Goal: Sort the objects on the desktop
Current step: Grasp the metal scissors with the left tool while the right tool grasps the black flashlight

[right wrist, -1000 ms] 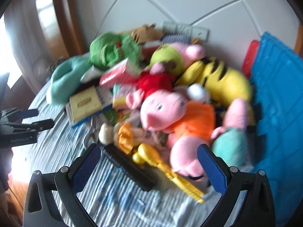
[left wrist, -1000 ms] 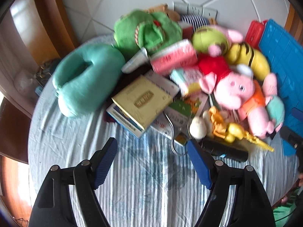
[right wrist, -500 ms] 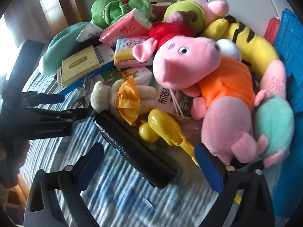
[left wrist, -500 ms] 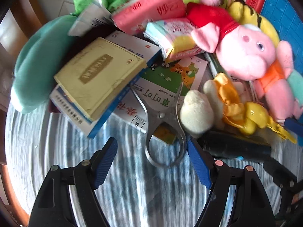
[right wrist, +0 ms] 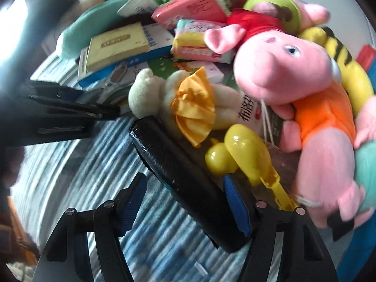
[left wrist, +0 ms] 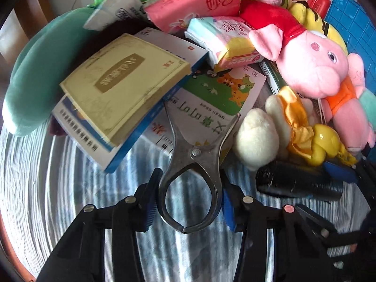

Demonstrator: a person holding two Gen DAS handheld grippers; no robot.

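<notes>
A pile of toys, boxes and tissue packs lies on a striped tablecloth [left wrist: 47, 176]. Metal scissors [left wrist: 190, 164] lie with their looped handles toward me; my left gripper [left wrist: 189, 202] has its blue pads on both sides of the handle loop, touching or nearly so. A long black roll [right wrist: 185, 183] lies diagonally; my right gripper [right wrist: 188, 202] straddles it with its jaws partly closed, the right pad against the roll, a gap at the left pad. The roll also shows in the left wrist view [left wrist: 298, 185].
A yellow box [left wrist: 124, 82] on a blue-white box, a green-white box [left wrist: 218, 94], tissue packs [left wrist: 195, 2], a pink pig plush [right wrist: 293, 70], a white plush with yellow bow [right wrist: 188, 103], a yellow plastic toy [right wrist: 244, 157], a teal neck pillow [left wrist: 37, 80] and a blue crate [left wrist: 352, 28].
Both grippers moved forward and down into the pile. The left jaws narrowed around the scissor handles; the right jaws narrowed around the black roll.
</notes>
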